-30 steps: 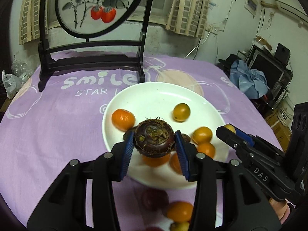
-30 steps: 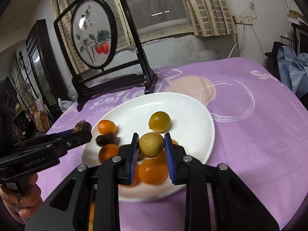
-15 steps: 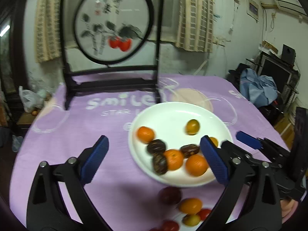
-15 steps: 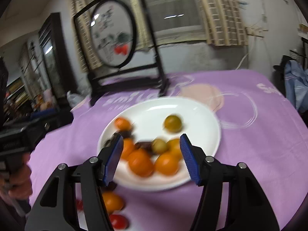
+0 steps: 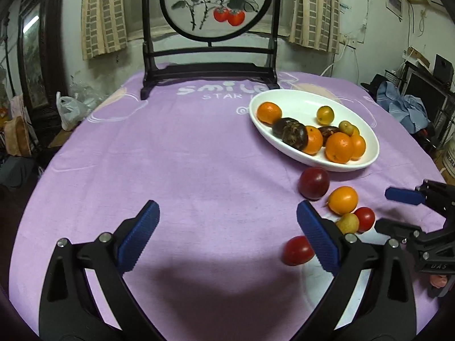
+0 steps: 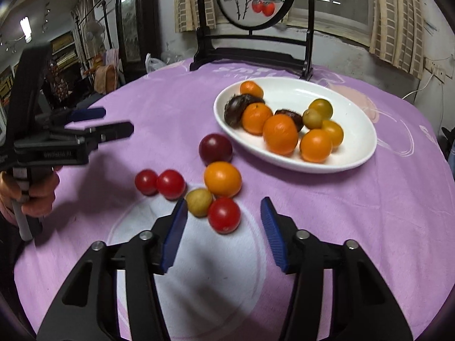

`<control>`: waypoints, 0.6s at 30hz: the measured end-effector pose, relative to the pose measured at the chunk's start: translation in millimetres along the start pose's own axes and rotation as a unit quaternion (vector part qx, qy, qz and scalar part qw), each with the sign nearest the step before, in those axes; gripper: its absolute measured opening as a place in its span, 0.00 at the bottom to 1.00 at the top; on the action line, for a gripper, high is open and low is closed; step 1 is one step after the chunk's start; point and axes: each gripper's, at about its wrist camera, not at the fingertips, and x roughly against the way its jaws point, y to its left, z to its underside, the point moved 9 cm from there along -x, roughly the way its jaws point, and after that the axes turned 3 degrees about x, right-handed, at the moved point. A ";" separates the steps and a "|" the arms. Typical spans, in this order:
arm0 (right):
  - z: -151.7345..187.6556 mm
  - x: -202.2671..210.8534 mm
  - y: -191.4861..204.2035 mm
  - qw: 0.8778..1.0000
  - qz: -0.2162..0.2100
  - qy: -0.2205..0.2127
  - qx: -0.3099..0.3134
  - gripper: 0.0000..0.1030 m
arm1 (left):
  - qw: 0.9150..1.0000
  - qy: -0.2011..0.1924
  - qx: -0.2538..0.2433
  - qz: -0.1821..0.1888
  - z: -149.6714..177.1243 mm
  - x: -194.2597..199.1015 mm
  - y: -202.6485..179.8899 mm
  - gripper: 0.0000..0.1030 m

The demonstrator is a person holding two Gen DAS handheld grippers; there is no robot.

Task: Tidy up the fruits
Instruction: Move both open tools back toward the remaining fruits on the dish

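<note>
Tomato half-hidden (behind left fingers)

White oval plate w/ approx 9 fruits piled in: oranges, 2 dark ones, small yellow-green ones. 6 loose fruits clustered on purple cloth just beside it.

In the left wrist view, the left tongs' right finger half hides a red tomato.

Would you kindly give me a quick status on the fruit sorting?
Left tool open, empty. Right tool open, its jaws just closing, red tomato between them, ungripped. Six loose fruits beside white plate. Nothing blocking.
</note>
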 end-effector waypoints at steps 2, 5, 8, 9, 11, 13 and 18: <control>3.1 -2.0 0.9 1.000 -0.001 0.006 0.000 0.47 | 1.000 -0.003 0.001 -0.005 -1.0 0.8 2.3 0.96; 6.3 -5.4 3.5 1.000 -0.001 0.012 0.002 0.45 | 1.000 0.004 0.010 0.000 0.7 1.0 3.9 0.96; 11.1 -8.9 5.4 1.000 0.003 0.021 0.008 0.45 | 1.000 0.003 0.012 -0.001 -0.2 1.1 4.7 0.96; 11.5 -10.3 5.4 1.000 0.004 0.023 0.010 0.45 | 1.000 0.003 0.011 -0.001 -0.3 1.5 4.8 0.96; 13.2 -12.1 6.9 1.000 0.005 0.028 0.014 0.41 | 1.000 0.004 0.012 0.001 -0.3 1.1 4.6 0.96; 14.2 -14.7 6.3 0.999 0.007 0.030 0.015 0.39 | 1.000 0.008 0.015 0.007 0.2 1.3 3.8 0.96; 15.4 -18.4 5.3 0.999 0.014 0.034 0.017 0.36 | 0.999 0.016 0.030 0.026 -0.3 2.2 3.3 0.96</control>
